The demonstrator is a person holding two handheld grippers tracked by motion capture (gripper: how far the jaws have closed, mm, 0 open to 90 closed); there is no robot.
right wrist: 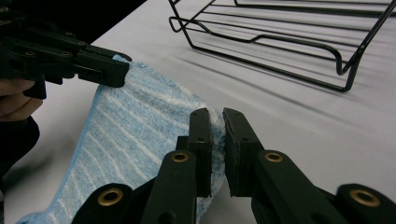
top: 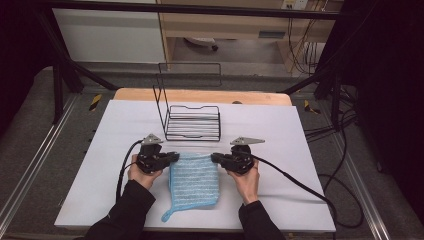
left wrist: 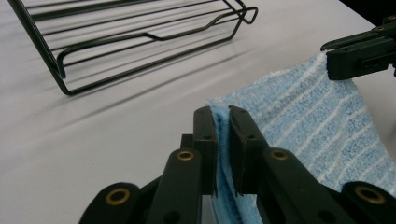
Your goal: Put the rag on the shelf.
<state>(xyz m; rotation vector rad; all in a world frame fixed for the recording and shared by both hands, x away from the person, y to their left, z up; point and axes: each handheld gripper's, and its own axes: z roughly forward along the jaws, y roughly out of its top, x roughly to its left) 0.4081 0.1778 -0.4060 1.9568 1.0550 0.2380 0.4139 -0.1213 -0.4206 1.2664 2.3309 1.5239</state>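
The wire rack (top: 192, 122) is set on the table (top: 120, 130), toward its far side. Nearer the person than the rack, the cloth (top: 194, 182) is spread on the table. Its far left corner is clamped by the left gripper (top: 171, 157), its far right corner by the right gripper (top: 216, 158), both just short of the rack.
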